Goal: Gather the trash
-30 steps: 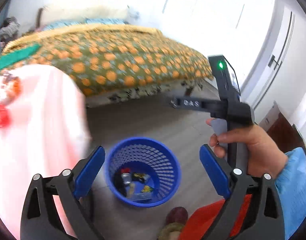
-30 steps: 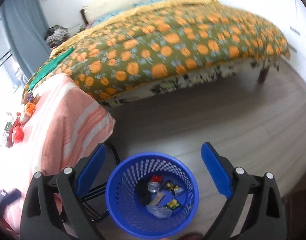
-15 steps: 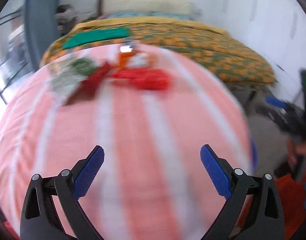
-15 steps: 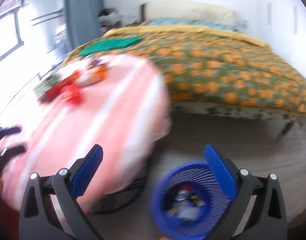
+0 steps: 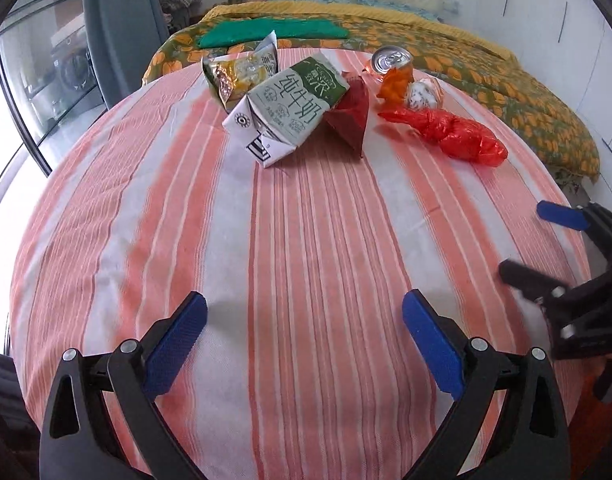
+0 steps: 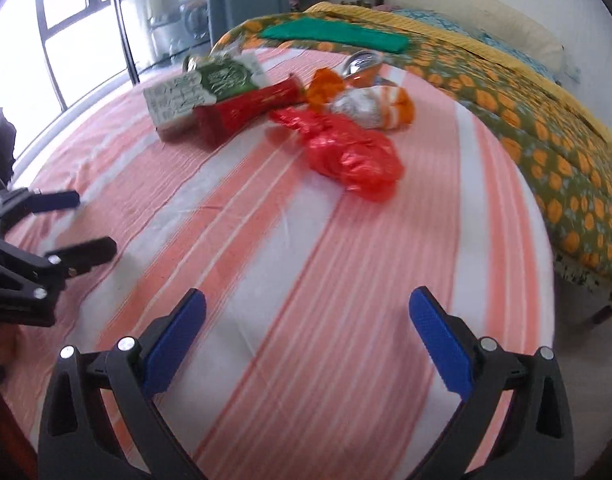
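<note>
Trash lies bunched at the far end of a round table [image 5: 306, 280] covered in a pink-and-white striped cloth, well apart from both grippers. Going left to right in the left wrist view: a crumpled yellow-and-silver snack wrapper [image 5: 241, 70] sits farthest left, touching a flattened green-and-white milk carton [image 5: 287, 108] that lies on its side; a dark red wrapper [image 5: 352, 114] is tucked against the carton's right edge; next comes an orange wrapper [image 5: 394, 84] with an upright drink can [image 5: 390, 60] just behind it and a white-and-orange crumpled packet [image 5: 424, 94] beside it; a scrunched red plastic bag [image 5: 454, 134] lies nearest the right rim. The left gripper [image 5: 303, 334] hovers over the near part of the cloth, its blue-padded fingers spread wide with nothing between them. The right gripper [image 6: 308, 330] is likewise spread wide and holds nothing; in the left wrist view it shows at the table's right edge [image 5: 546, 248], fingers apart. From the right wrist view the red plastic bag [image 6: 352, 156] is the closest piece. Behind the table stands a bed [image 5: 486, 64] with an orange-flowered cover and a folded green cloth [image 5: 271, 32] on it.
</note>
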